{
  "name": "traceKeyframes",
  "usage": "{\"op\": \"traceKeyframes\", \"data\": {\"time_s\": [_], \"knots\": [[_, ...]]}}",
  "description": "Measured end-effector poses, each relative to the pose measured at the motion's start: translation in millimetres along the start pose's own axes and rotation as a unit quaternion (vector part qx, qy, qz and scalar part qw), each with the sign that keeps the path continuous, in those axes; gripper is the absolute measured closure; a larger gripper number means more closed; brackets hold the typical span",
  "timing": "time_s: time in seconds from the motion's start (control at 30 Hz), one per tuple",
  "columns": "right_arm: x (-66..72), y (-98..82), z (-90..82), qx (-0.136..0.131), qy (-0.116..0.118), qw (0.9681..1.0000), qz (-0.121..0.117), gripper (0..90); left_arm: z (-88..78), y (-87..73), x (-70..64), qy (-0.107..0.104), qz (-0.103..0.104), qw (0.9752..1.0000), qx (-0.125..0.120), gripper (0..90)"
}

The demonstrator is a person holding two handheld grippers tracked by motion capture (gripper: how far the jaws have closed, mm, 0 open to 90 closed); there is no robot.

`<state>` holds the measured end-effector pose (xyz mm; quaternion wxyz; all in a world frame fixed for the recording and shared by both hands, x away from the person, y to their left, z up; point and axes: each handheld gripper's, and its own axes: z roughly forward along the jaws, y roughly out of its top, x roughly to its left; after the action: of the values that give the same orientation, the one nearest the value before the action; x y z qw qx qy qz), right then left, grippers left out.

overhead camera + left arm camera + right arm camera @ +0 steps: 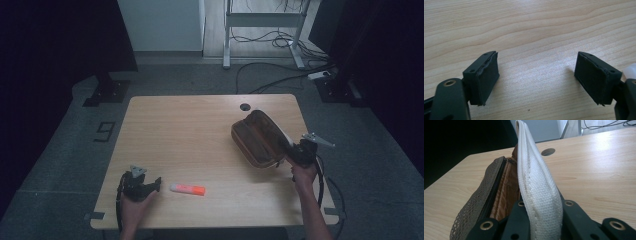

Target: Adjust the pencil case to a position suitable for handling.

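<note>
White canvas edge of brown pouch clamped in right hand-held gripper; left hand-held gripper agape near marker.

You have one sign to read: a dark mark shaped like the figure 9 on the grey floor, just left of the desk in the high view. The orange and white tube near the desk's front edge bears print too small for you to read. You find nothing else legible.
</note>
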<state>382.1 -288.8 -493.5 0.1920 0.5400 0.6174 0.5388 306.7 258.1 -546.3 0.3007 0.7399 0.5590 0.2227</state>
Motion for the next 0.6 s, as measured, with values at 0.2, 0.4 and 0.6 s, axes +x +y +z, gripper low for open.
{"op": "traceKeyframes", "data": {"time_s": [0.2,0.4,0.6], "knots": [[4.8,2.8,-2.7,-0.007,0.007,0.9999,-0.005,82.9,0.0,0.0,0.0,0.0,0.0,1.0,0.0,19.4],[10.1,3.2,-1.9,-0.009,0.021,0.9997,-0.012,83.0,0.0,0.0,0.0,0.0,0.0,1.0,0.0,19.4],[20.5,3.6,-0.4,-0.016,0.055,0.998,-0.027,82.9,0.0,0.0,-0.1,0.0,0.0,1.0,0.0,19.4]]}}
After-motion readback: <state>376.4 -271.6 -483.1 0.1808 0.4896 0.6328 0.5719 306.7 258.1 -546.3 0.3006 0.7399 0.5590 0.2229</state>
